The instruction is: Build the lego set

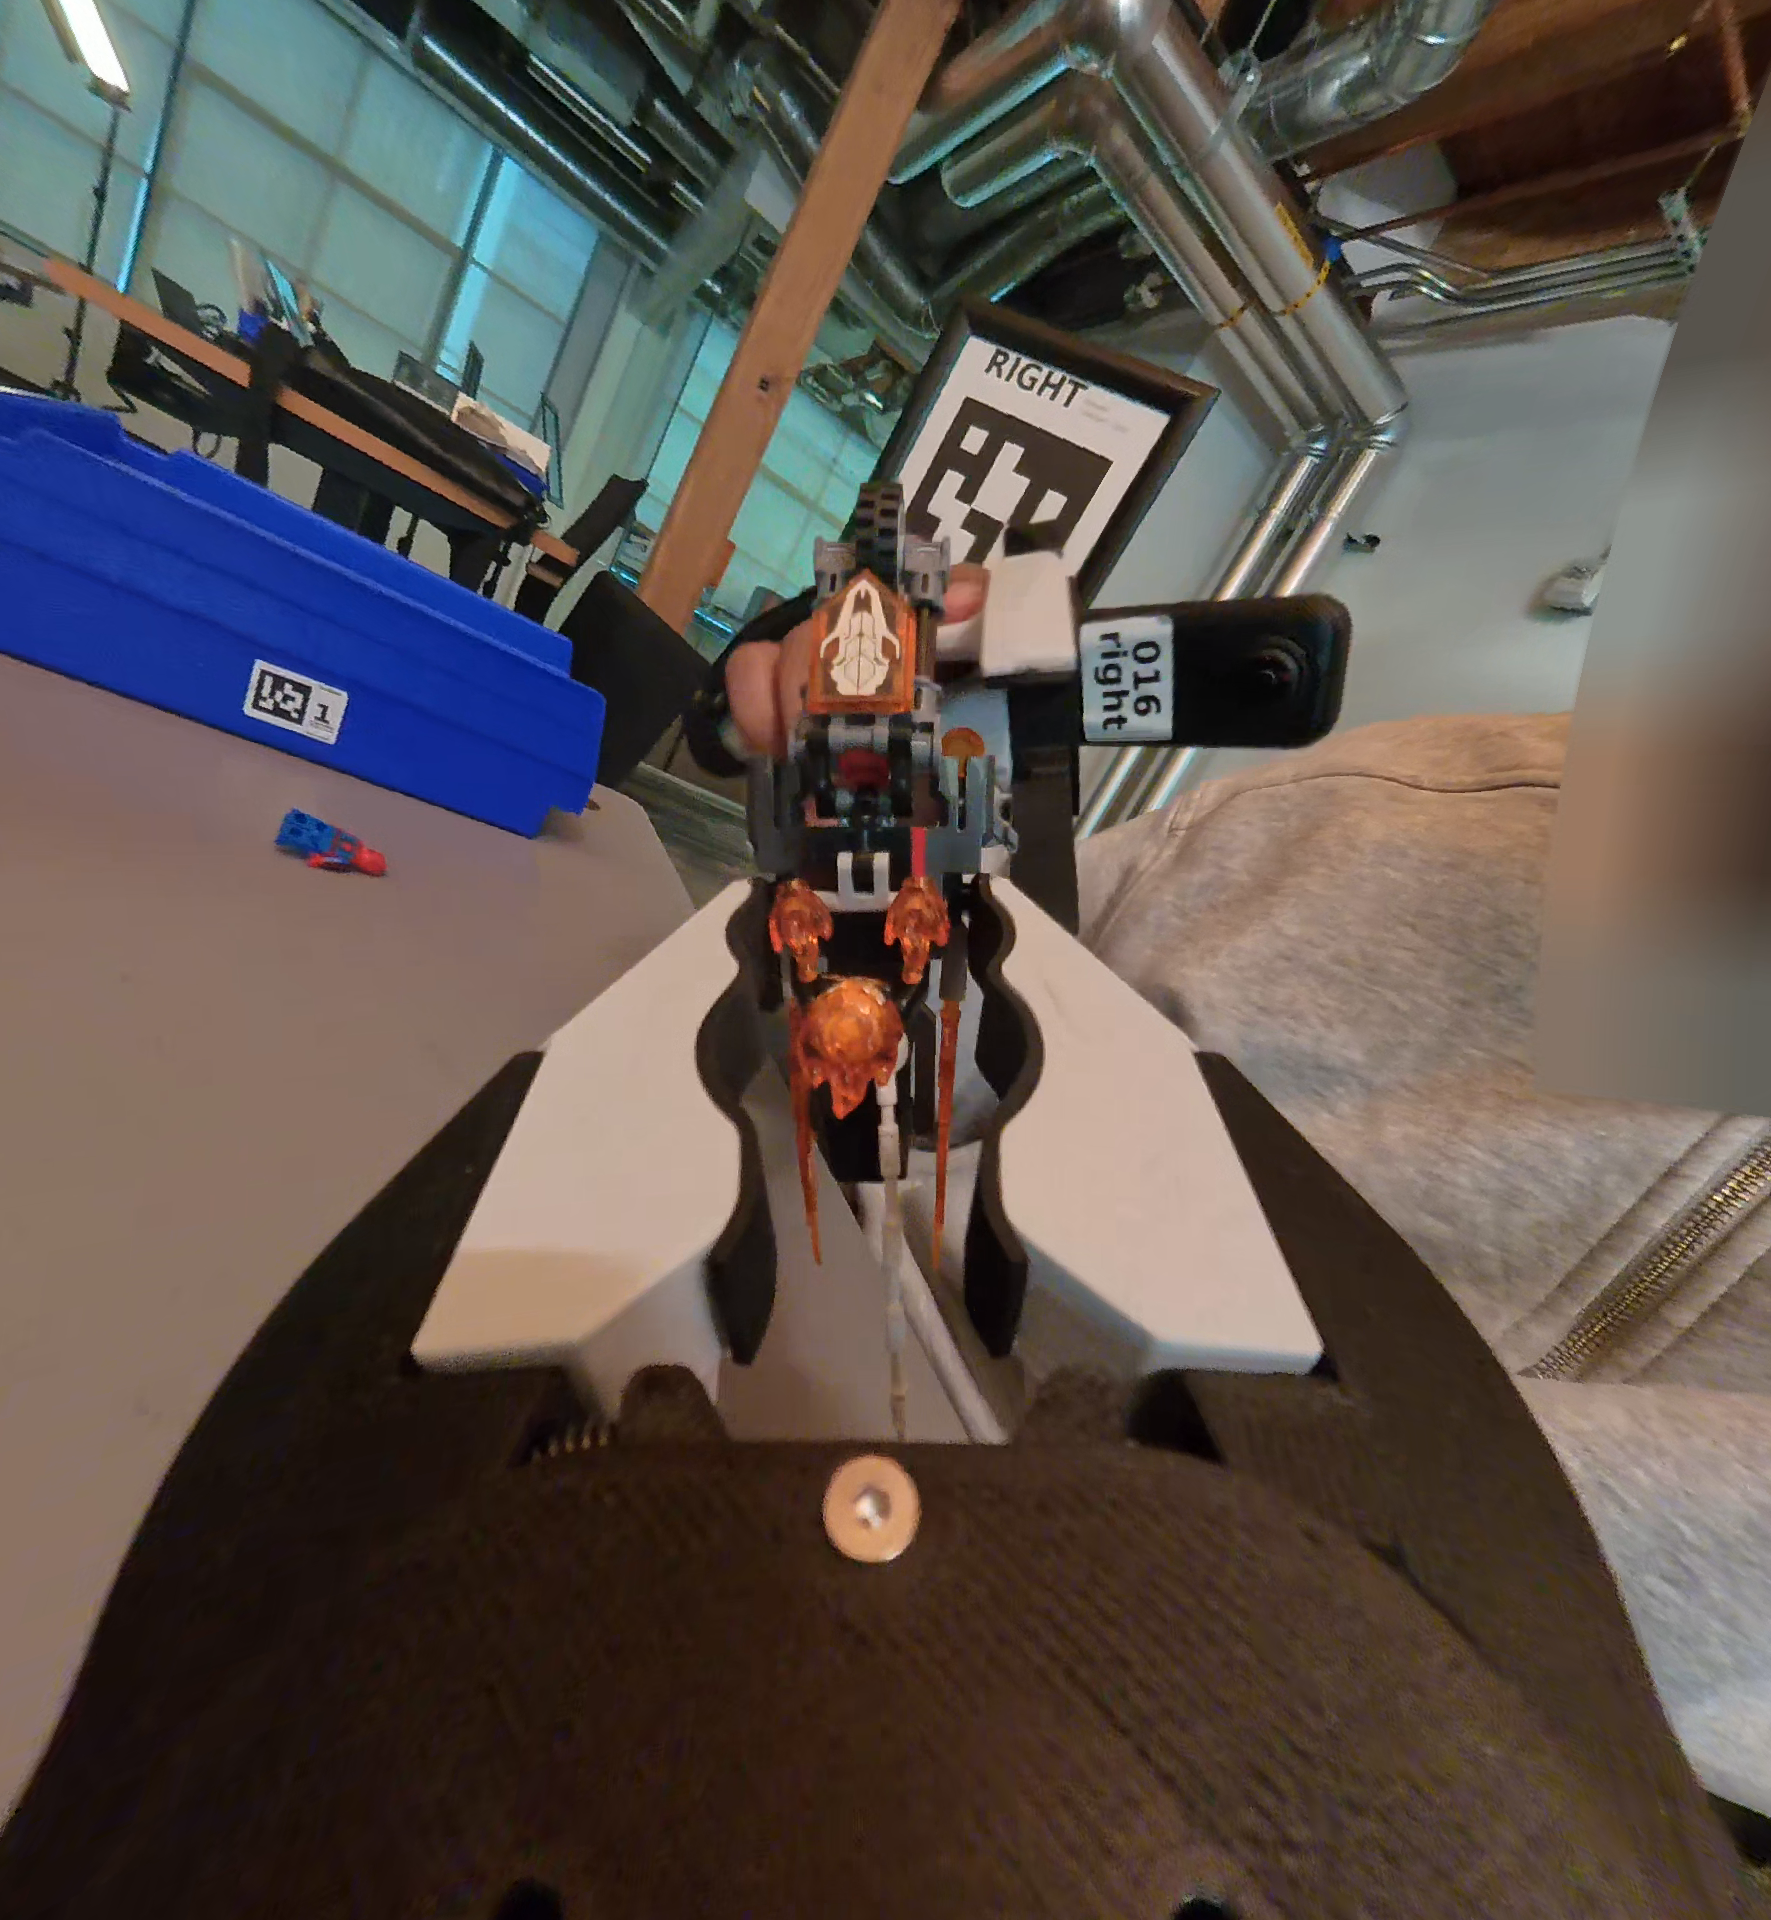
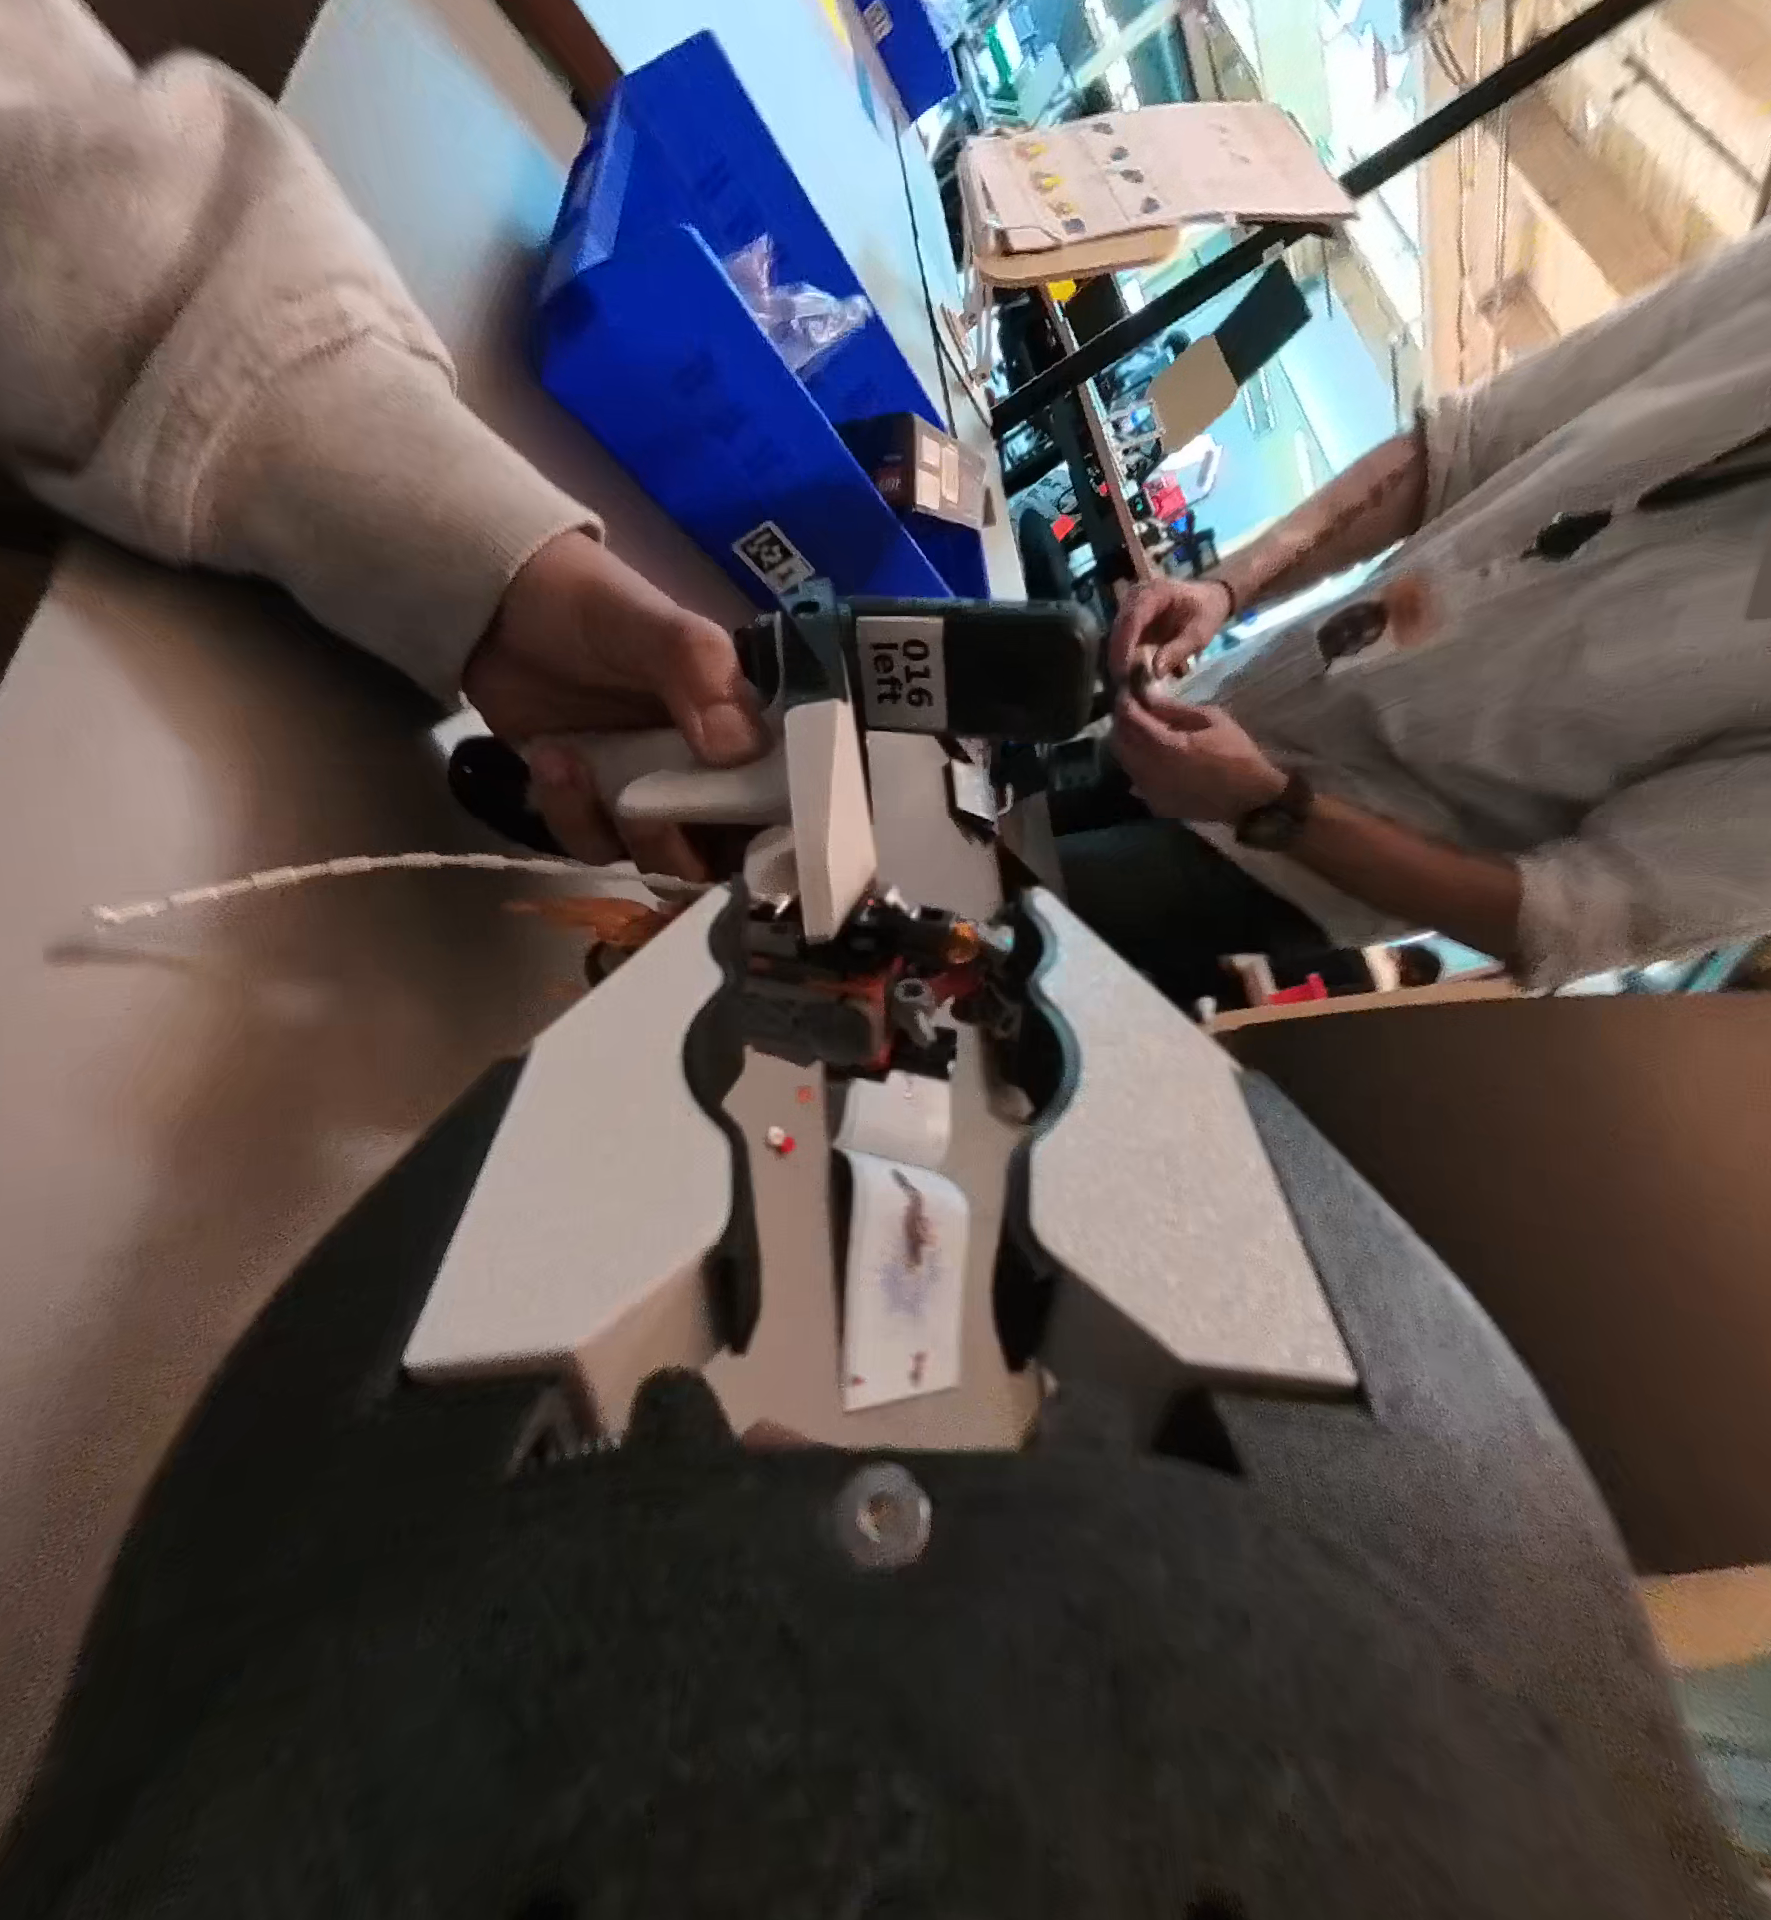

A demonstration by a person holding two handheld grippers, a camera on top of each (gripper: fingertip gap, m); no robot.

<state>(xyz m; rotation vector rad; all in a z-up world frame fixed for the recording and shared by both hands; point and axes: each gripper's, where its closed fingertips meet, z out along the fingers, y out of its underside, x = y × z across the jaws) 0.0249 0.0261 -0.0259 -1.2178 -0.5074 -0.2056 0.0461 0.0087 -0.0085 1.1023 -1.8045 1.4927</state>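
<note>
While both grippers meet on it, the lego model [image 1: 865, 790] sits lifted off the bench [image 1: 133, 1039], right of the blue bin [image 1: 237, 592]. Left gripper [image 1: 865, 935] is narrowed around the model's lower end, orange flame pieces [image 1: 845, 1039] and a white cord [image 1: 896, 1247] hanging between its fingers; actual pad contact is hidden by the flames. Right gripper [image 2: 886, 966] is closed in on the model's dark body [image 2: 839, 997], blurred, so the exact grip spot is hard to make out. A small blue-red piece [image 1: 330, 844] lies on the bench just in front of the bin. A paper sheet [image 2: 902, 1278] shows under the right gripper, partly cut off. Beyond the model a hand [image 2: 611, 686] holds the left gripper's handle. Second person [image 2: 1483, 675] behind the model, mostly cropped.
</note>
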